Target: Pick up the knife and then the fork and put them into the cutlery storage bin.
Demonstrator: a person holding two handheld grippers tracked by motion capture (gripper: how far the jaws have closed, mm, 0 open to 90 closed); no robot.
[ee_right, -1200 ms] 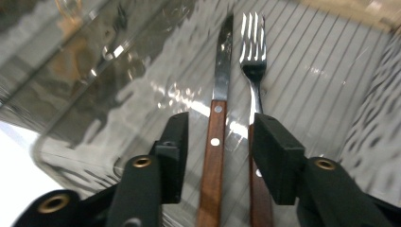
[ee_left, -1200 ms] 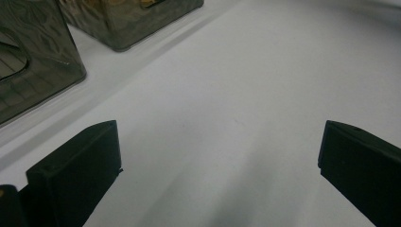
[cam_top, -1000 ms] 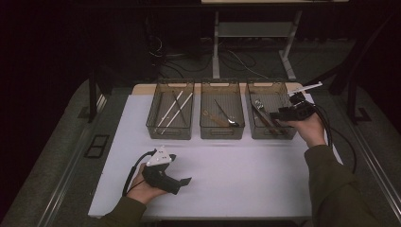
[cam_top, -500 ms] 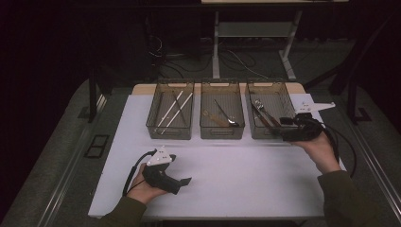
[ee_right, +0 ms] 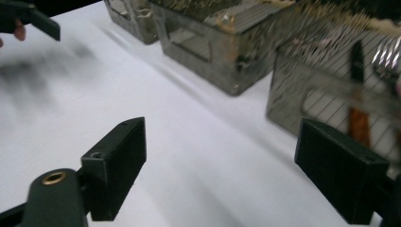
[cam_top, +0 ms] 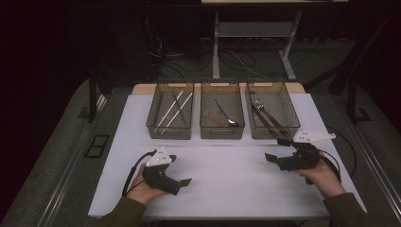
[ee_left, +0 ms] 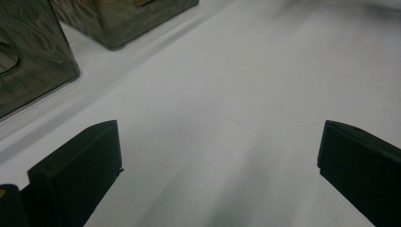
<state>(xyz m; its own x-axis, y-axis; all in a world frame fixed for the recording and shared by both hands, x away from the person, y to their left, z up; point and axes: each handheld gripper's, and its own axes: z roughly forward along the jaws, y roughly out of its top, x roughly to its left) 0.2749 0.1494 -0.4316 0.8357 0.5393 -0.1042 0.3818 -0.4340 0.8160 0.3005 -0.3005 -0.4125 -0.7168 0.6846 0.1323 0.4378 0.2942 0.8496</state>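
Dim room, white table [cam_top: 227, 175] w/ three clear bins in a row at the far side, dark floor around it. Right gripper [cam_top: 273, 158] had its jaws apart, nothing between them, and they'd just been opening. A sec earlier it was up at the right bin [cam_top: 272, 116]; since then it came back toward the person & down, ending low over bare table just in front of that bin. Left gripper [cam_top: 182, 181] hadn't budged: jaws wide apart, empty, over the near-left part of the table. The forks [cam_top: 263, 113] w/ brown handles lay in the right bin, the middle bin [cam_top: 222, 116] had a spoon and a wooden-handled piece, the left bin [cam_top: 170, 116] long thin sticks. No readable labels or writing anywhere tbh. Right gripper view [ee_right: 220, 165] showed the bins' ribbed walls close up, a brown handle through the nearest one, plus the other gripper far off top left, blurry. Left gripper view [ee_left: 220, 161] gave mostly plain white table and two bin corners.
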